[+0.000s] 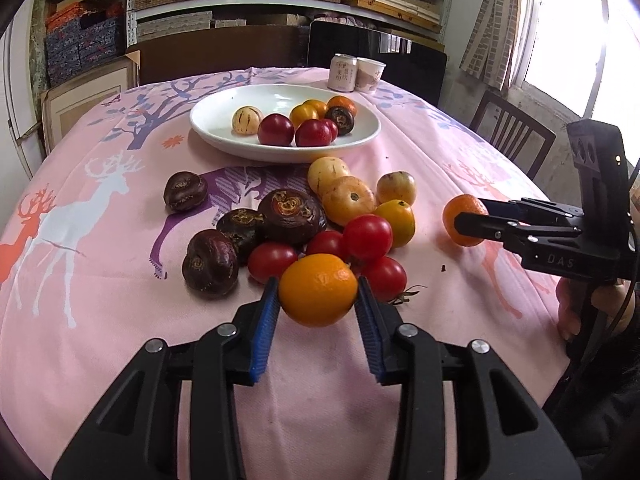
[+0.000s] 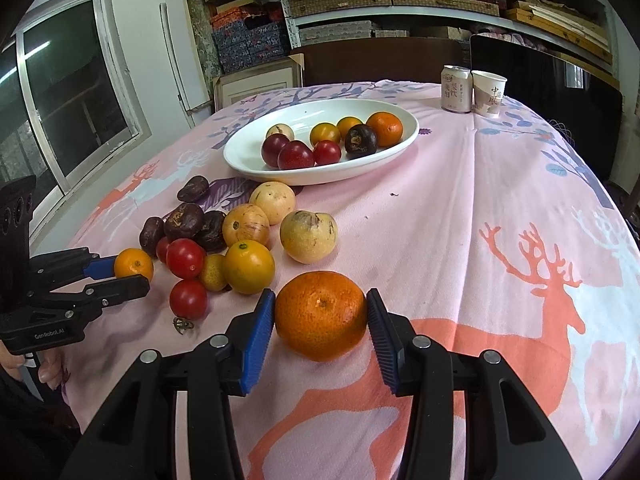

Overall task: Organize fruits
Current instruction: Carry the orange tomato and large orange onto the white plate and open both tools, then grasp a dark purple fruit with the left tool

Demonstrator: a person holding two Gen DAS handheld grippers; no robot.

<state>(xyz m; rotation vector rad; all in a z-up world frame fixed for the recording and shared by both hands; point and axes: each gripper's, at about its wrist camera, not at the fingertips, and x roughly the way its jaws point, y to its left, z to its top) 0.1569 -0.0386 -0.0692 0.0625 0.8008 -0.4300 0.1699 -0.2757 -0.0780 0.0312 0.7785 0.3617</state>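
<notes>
The left claw (image 1: 317, 294) pinches a small, round, yellow-orange fruit (image 1: 318, 290). Its blue pads press on the two sides, right at the widest part. This fruit is at the near edge of the pile of loose fruits (image 1: 296, 224), on the pink cloth with deer on it (image 1: 100, 320), well in front of the big white dish (image 1: 224, 140).

The right claw (image 2: 321, 316) pinches a bigger, bumpy orange mandarin (image 2: 321, 314), also around its middle. The mandarin is off to the side of the pile, further from the white dish.

Both fruits look light and a bit squashy. The skin looks smooth, so they could slip or roll. I think a soft squeeze across the fat middle is best. Too hard a squeeze could bruise them.

The white dish already has some fruits in it (image 1: 304, 120).
</notes>
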